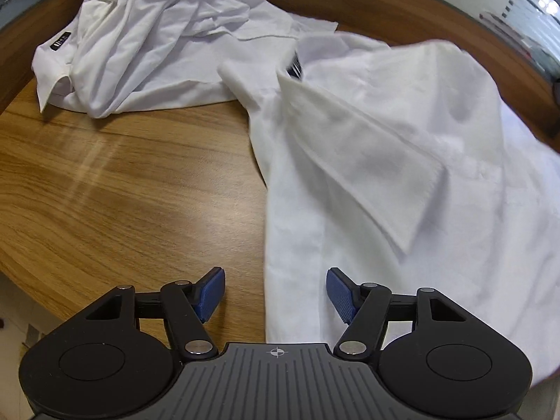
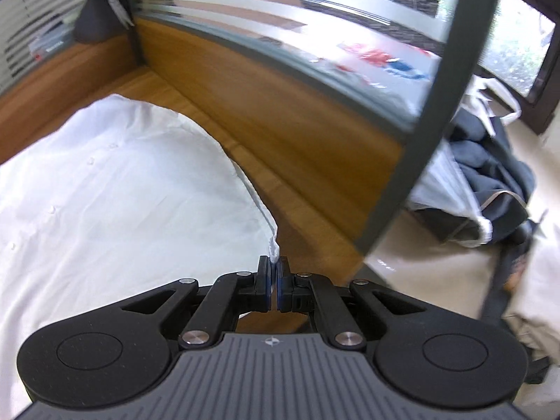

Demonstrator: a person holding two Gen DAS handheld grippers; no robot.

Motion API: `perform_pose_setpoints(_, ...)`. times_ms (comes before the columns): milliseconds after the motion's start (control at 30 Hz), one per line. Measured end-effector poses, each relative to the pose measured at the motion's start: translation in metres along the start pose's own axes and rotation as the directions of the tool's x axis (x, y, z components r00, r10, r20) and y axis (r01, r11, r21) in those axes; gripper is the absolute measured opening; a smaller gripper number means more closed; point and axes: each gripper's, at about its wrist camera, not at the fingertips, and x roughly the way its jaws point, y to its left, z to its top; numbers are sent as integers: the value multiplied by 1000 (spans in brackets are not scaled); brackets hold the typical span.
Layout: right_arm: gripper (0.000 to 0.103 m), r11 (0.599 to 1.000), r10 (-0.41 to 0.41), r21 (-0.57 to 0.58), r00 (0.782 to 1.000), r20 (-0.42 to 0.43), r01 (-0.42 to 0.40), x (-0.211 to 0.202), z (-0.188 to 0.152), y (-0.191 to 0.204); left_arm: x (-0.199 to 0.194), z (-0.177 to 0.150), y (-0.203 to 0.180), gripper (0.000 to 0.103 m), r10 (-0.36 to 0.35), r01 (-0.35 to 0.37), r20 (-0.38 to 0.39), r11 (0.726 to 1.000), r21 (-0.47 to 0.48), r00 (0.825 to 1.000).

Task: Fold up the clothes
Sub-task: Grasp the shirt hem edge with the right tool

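Note:
A white dress shirt [image 1: 402,112] lies spread on the wooden table [image 1: 122,182], its collar [image 1: 371,164] toward me in the left wrist view. My left gripper [image 1: 275,294] hovers open over the shirt's left edge, blue pads wide apart and clear of the cloth. In the right wrist view the same shirt [image 2: 115,189] stretches away to the left, button line showing. My right gripper [image 2: 274,276] is shut on a pinched corner of the shirt's edge [image 2: 273,250] near the table's far side.
A second white shirt [image 1: 157,45] lies crumpled at the back left of the table. A wood-and-glass partition [image 2: 280,105] runs along the table's far edge. Beyond its dark post, a bag of dark clothes [image 2: 483,175] sits on the floor.

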Motion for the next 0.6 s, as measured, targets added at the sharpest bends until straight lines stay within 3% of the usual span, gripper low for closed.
perform_pose_setpoints(200,5,994,-11,-105,997,-73,4,4,-9,-21,-11,11,10,67,31,-29,30,998,-57,999)
perform_pose_setpoints(267,23,988,-13,-152,997,-75,1,1,-10,-19,-17,17,2,67,52,-48,39,995,-84,998)
perform_pose_setpoints(333,35,980,0,-200,997,-71,-15,-2,-7,-13,-26,27,1,67,65,-60,53,993,-105,996)
perform_pose_setpoints(467,46,942,49,-332,998,-33,-57,-18,4,9,-43,45,-10,68,99,-89,85,990,-110,991)
perform_pose_setpoints(600,51,900,139,-418,990,14,-120,-30,23,35,-56,67,-26,69,120,-114,121,992,-60,985)
